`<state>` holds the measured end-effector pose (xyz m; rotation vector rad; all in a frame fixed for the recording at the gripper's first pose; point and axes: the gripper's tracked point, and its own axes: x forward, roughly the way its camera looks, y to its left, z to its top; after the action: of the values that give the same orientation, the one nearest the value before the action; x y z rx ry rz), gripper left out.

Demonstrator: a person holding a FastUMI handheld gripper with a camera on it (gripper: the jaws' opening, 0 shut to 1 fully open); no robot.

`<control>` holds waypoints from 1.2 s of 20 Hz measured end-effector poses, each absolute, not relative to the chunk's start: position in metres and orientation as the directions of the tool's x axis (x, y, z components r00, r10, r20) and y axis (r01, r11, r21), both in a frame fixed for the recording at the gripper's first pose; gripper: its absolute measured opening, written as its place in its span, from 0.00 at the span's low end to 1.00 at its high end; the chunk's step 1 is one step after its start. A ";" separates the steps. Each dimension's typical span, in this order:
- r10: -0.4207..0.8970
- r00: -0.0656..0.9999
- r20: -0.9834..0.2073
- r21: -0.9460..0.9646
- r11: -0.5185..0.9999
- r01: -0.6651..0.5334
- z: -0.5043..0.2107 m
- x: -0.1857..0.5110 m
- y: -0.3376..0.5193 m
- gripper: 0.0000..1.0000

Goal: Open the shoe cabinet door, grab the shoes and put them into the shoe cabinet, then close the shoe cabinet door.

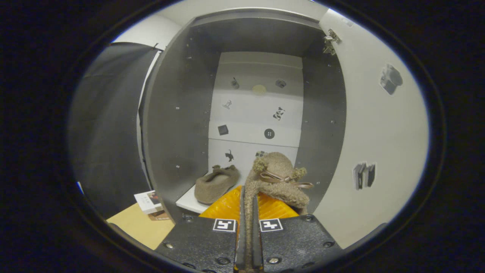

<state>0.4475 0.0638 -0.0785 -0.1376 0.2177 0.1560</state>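
Fingers clamped on fuzzy slipper | first slipper lay at shelf's left front edge | you'd do best setting yours beside it; clear of open door

The gripper points level into the open shoe cabinet, toward its back wall. Both fingers are pressed nearly together, clamping the heel rim of a fuzzy slipper that stands ahead of the fingertips.

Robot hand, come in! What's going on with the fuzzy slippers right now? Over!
Gripper shut on second slipper, at the cabinet mouth. First slipper already on cabinet floor. Door open. Nothing blocking.
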 end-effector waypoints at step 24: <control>0.066 0.919 -0.388 -0.251 0.952 -0.175 -0.161 0.585 0.055 0.47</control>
<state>0.5848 0.0546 -0.1612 -0.2868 0.3865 0.1258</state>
